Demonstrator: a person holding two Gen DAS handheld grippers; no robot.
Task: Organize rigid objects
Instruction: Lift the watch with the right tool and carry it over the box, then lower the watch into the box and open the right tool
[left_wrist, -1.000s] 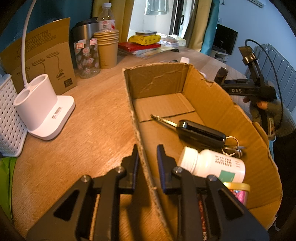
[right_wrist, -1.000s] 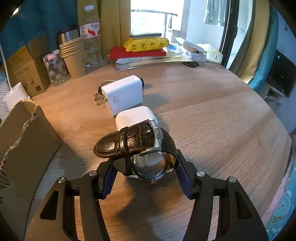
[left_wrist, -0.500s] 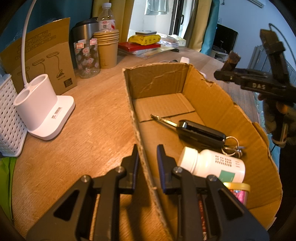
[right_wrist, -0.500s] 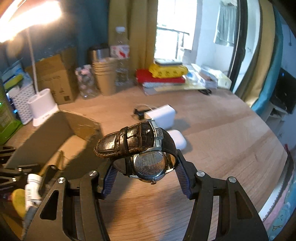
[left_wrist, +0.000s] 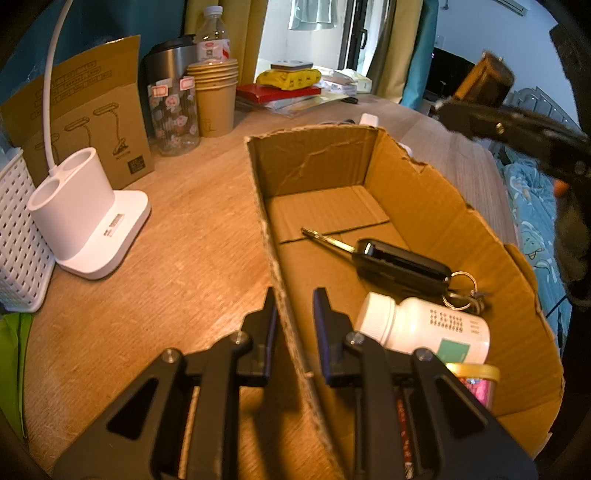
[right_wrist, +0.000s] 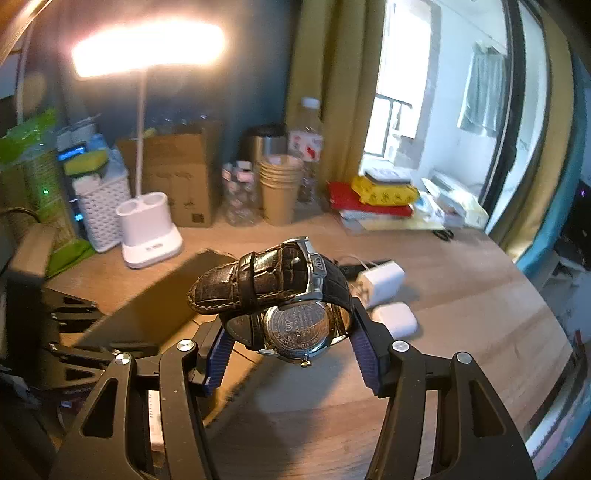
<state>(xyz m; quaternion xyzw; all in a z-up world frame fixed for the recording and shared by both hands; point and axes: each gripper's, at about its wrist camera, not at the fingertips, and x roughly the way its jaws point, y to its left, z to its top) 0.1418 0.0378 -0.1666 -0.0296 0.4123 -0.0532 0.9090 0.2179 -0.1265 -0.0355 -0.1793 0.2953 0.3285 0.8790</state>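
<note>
The wristwatch (right_wrist: 284, 295), with a dark leather strap and its steel case back facing the camera, sits clamped between the blue pads of the right gripper (right_wrist: 291, 350), held up in the air above the wooden table (right_wrist: 461, 332). In the left wrist view the same watch shows blurred at 2 o'clock, beyond the far right wall of the cardboard box (left_wrist: 436, 199).

The left gripper (left_wrist: 295, 310) is clenched on the box's near left wall, one finger outside, one inside.

Inside the box lie a black car key (left_wrist: 399, 262) with its ring, a white pill bottle (left_wrist: 424, 328) on its side just nearer the camera, and a small yellow-lidded jar (left_wrist: 474, 380) at 4 o'clock.

On the table beyond the watch, at 2 o'clock in the right wrist view, lie a white charger (right_wrist: 380, 277) and a white case (right_wrist: 395, 319), close together. A white lamp base (left_wrist: 85, 229) stands at 9 o'clock from the box.
</note>
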